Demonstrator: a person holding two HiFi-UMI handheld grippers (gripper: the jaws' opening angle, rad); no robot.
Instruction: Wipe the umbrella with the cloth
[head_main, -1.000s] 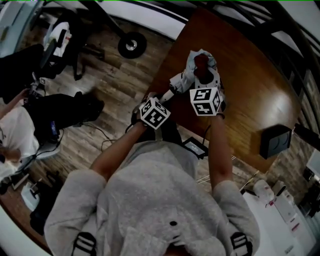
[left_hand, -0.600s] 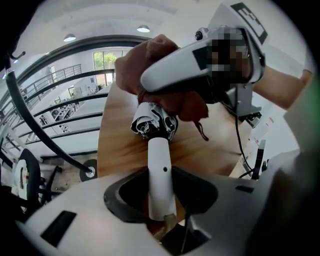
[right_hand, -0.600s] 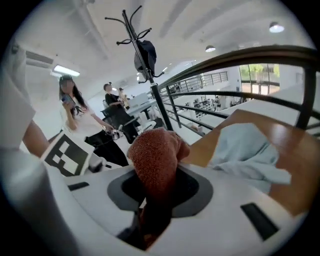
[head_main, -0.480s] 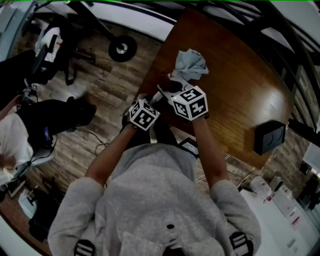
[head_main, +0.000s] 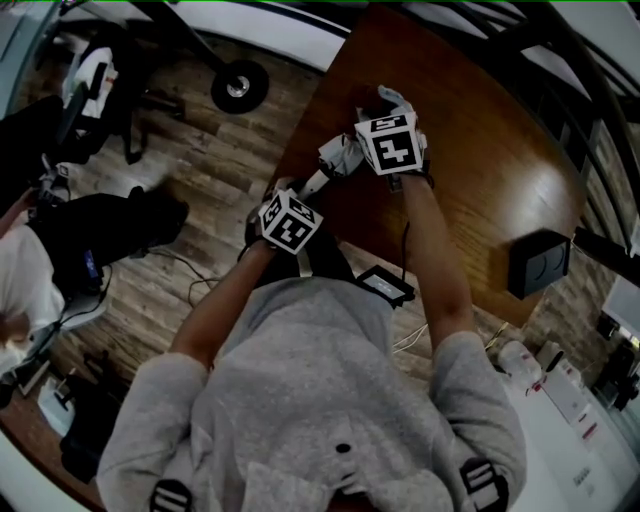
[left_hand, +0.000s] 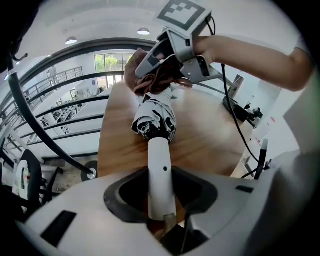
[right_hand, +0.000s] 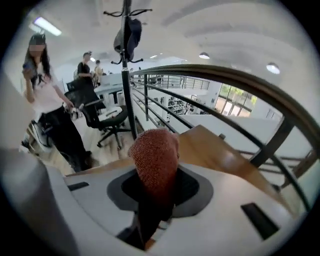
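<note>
My left gripper (left_hand: 160, 200) is shut on the white handle (left_hand: 159, 170) of a folded grey umbrella (left_hand: 156, 117), which points away over the wooden table (head_main: 480, 150). My right gripper (left_hand: 161, 75) is shut on a reddish-brown cloth (right_hand: 155, 160) and presses it onto the far end of the umbrella's canopy. In the head view the left gripper (head_main: 308, 190) sits at the table's near edge. The right gripper (head_main: 388, 108) is beyond it, over the umbrella (head_main: 338, 158). The cloth (left_hand: 159, 82) covers the umbrella's tip.
A black box (head_main: 543, 268) sits on the table at the right. Left of the table are wood floor, a chair base (head_main: 238, 85) and a seated person (head_main: 60, 250). The right gripper view shows standing people (right_hand: 50, 110), a coat stand (right_hand: 127, 35) and a dark railing (right_hand: 240, 80).
My right gripper drew the cloth back toward the handle, then pushed it out along the canopy to the far end. The left gripper kept still on the handle.
</note>
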